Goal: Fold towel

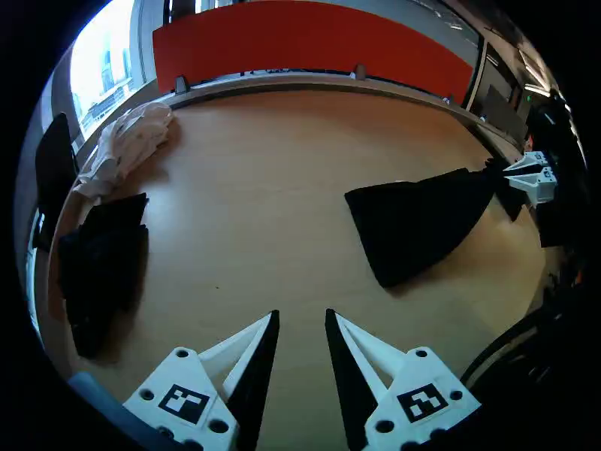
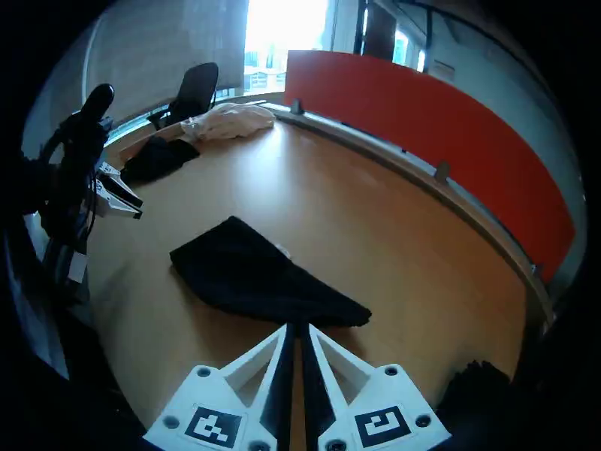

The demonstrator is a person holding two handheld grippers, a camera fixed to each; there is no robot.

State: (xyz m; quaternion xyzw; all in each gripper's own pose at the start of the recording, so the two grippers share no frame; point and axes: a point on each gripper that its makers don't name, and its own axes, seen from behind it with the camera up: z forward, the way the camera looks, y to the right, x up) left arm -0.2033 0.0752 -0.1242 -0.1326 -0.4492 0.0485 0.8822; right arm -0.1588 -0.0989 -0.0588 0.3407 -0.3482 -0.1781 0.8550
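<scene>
One bench (image 1: 285, 188) is carrying three cloths, and one red screen (image 1: 300, 37) is standing along the bench's far edge. One black towel (image 1: 417, 222) is lying near the bench's middle, tapering to a corner. One black heap (image 1: 101, 263) and one white heap (image 1: 128, 143) are sitting at the bench's end, their folds hard to make out. Of two grippers, the right gripper (image 2: 300, 325) is clamping its jaws on the towel's corner, hiding it. The left gripper (image 1: 300, 312) is holding its jaws apart over bare bench.
</scene>
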